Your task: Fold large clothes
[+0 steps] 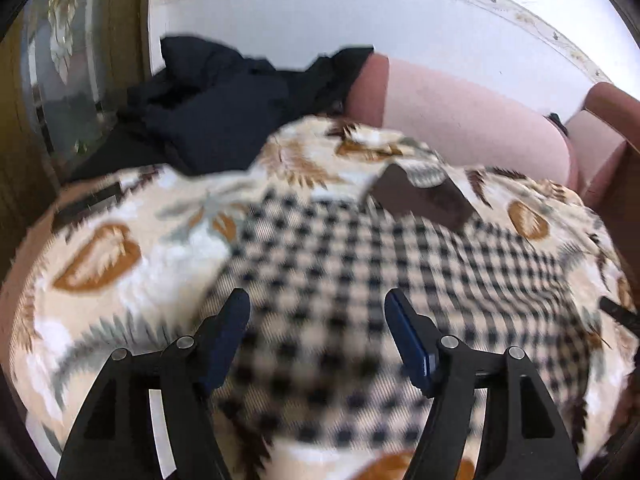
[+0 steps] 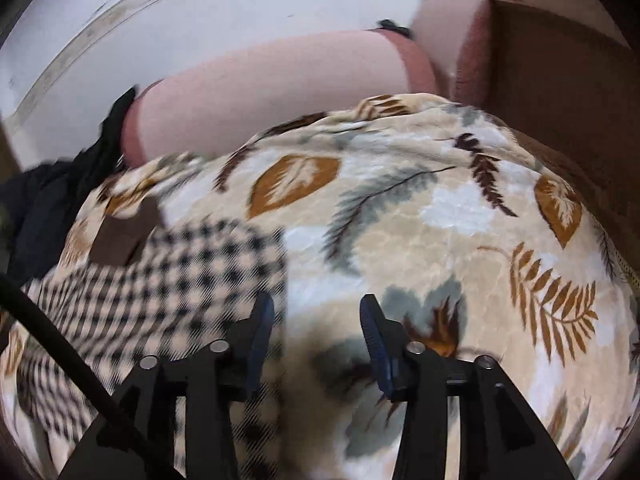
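A beige and black checked garment (image 1: 360, 300) with a brown collar (image 1: 424, 200) lies flat on a leaf-patterned blanket (image 1: 120, 248). My left gripper (image 1: 318, 300) is open and empty just above the garment's middle. In the right wrist view the checked garment (image 2: 160, 288) lies to the left, with its straight right edge by my left fingertip. My right gripper (image 2: 318, 306) is open and empty over that edge and the blanket (image 2: 440, 220). Both views are blurred.
A pile of dark navy clothes (image 1: 224, 112) lies at the back left of the blanket. A pink sofa backrest (image 1: 460, 120) runs behind, with a white wall above. A dark cable (image 2: 60, 340) crosses the lower left of the right wrist view.
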Motion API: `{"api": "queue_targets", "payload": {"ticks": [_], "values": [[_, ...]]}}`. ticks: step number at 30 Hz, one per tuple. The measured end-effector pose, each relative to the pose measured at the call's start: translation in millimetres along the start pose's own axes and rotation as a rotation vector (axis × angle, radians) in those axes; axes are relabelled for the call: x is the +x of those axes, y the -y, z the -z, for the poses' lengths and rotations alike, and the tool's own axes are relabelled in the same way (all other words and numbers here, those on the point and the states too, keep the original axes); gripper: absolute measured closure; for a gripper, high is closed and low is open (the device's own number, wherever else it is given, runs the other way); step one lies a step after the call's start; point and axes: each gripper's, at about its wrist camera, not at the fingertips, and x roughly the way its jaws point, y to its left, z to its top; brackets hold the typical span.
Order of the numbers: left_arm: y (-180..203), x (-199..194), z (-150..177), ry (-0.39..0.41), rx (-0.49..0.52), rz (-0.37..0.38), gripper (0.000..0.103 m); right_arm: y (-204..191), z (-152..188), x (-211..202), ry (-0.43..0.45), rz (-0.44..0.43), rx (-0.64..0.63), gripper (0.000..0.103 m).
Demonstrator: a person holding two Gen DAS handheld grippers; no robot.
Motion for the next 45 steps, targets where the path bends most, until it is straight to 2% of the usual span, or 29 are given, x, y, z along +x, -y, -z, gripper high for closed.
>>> {"api": "queue_targets", "payload": {"ticks": [5,7,14,20,27,33,35,38,42,43,44,45], "values": [[2.4,7.1,38.9,-0.133,-0.025,0.058,0.034,-22.3,35.3,-3.8,-0.057,-0.036,-0.061,0.054],[7.2,9.7,48.3,-0.148,-0.003,0.047,0.034,-26.7,45.8,-6.2,-0.066,-0.04,-0.07,0.054],[25.4,12.9,64.7,-0.154,0.048,0.061,0.034,-19.2,70.3,-14.5,-0.073,-0.008,-0.056,0.054],[40.9,10.5,68.6,-0.146,0.076,0.069,0.034,9.9,66.9,-19.3,-0.055,0.028,0.011,0.054],[59.4,3.8,67.5,-0.127,0.091,0.109,0.034,36.4,67.9,-20.0,-0.07,0.03,0.091,0.054],[81.8,14.5,53.9,-0.114,0.12,0.128,0.034,22.3,67.7,-25.0,-0.035,-0.043,0.049,0.054],[81.8,24.4,48.2,-0.118,0.101,0.111,0.034,5.1,66.0,-24.9,-0.024,-0.084,-0.006,0.054],[77.4,40.4,45.7,-0.149,0.082,0.114,0.034,-19.6,65.5,-19.4,-0.031,-0.144,-0.07,0.064],[83.6,54.4,52.9,-0.16,0.186,0.07,0.034,-49.0,70.4,-2.7,-0.069,-0.203,-0.142,0.064],[83.3,56.1,55.7,-0.16,0.215,0.044,0.034,-51.0,70.9,8.3,-0.111,-0.228,-0.132,0.064],[79.6,56.3,58.2,-0.156,0.236,0.011,0.034,-48.9,71.2,15.2,-0.136,-0.228,-0.124,0.063],[74.2,55.4,59.2,-0.155,0.24,-0.015,0.035,-44.5,70.6,23.9,-0.165,-0.205,-0.111,0.068]]}}
